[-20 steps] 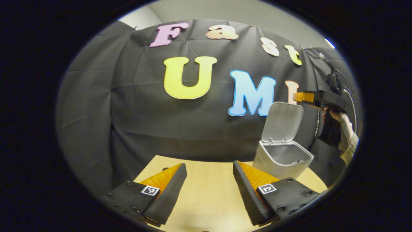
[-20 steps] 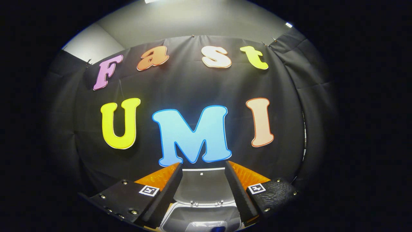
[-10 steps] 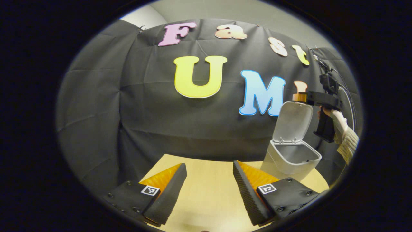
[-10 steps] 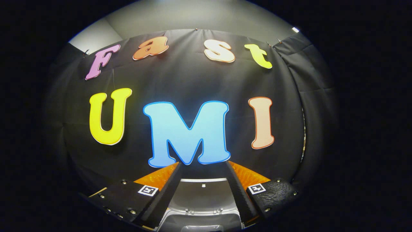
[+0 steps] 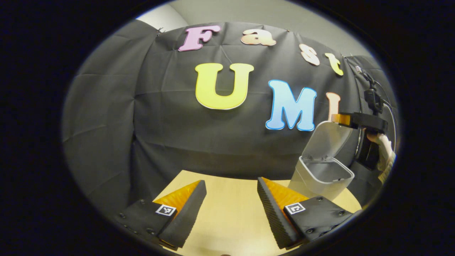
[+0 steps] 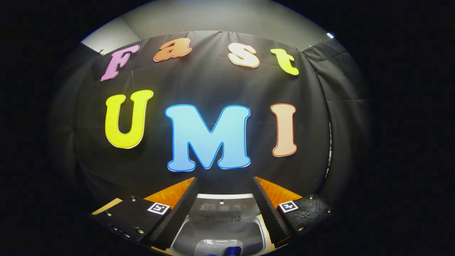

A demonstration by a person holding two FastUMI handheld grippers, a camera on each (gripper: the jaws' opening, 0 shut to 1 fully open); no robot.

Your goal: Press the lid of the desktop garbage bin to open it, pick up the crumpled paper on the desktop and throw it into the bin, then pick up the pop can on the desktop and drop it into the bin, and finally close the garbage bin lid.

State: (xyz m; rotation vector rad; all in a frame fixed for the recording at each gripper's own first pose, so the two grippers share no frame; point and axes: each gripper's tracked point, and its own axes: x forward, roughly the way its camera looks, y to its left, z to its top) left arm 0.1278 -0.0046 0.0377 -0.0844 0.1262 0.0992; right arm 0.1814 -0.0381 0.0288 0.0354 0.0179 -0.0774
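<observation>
The garbage bin point(image 5: 321, 177) looks like smooth plastic with a soft, half-matt sheen, and its raised lid point(image 5: 328, 138) has the same finish. The table point(image 5: 231, 213) has a pale wood-look surface, smooth and matt (real wood or laminate, I cannot tell). The booth wall point(image 5: 170, 135) is matt woven cloth with creases. The left gripper point(image 5: 231, 204) has finger pads point(image 5: 272, 209) with a ribbed, rough face. In the right gripper view, something glossy point(image 6: 233, 250) shines inside the bin.
</observation>
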